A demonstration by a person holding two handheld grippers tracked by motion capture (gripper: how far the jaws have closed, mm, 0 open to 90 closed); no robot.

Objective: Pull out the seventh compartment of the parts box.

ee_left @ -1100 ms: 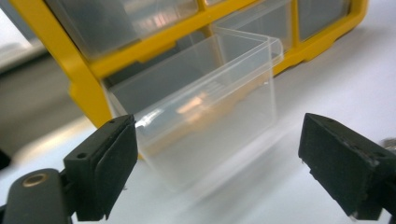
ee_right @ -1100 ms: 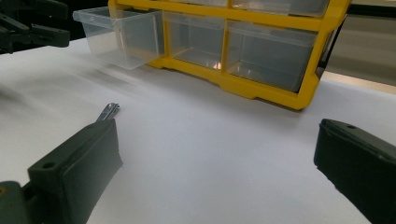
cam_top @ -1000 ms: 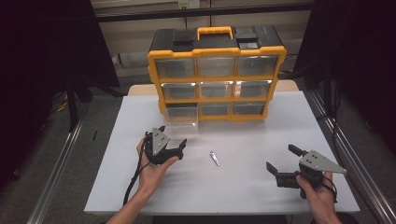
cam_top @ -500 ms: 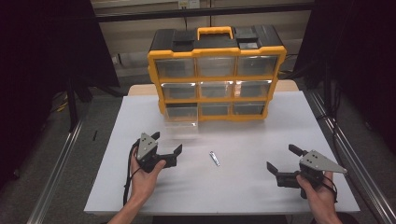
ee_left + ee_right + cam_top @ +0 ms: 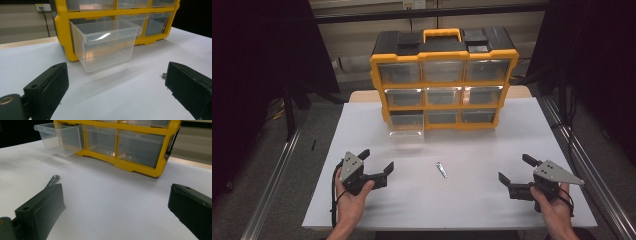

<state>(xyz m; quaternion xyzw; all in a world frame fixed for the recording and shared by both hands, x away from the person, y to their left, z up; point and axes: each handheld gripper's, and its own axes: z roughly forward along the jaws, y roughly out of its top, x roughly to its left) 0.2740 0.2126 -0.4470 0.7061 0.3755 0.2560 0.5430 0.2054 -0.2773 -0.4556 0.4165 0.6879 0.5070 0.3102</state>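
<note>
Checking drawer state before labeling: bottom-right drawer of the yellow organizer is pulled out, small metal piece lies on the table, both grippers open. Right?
Not quite: the pulled-out drawer is the bottom-left one of the yellow organizer, as the high view shows. The rest holds: the small metal piece lies on the table, and the left gripper and right gripper are open.
</note>
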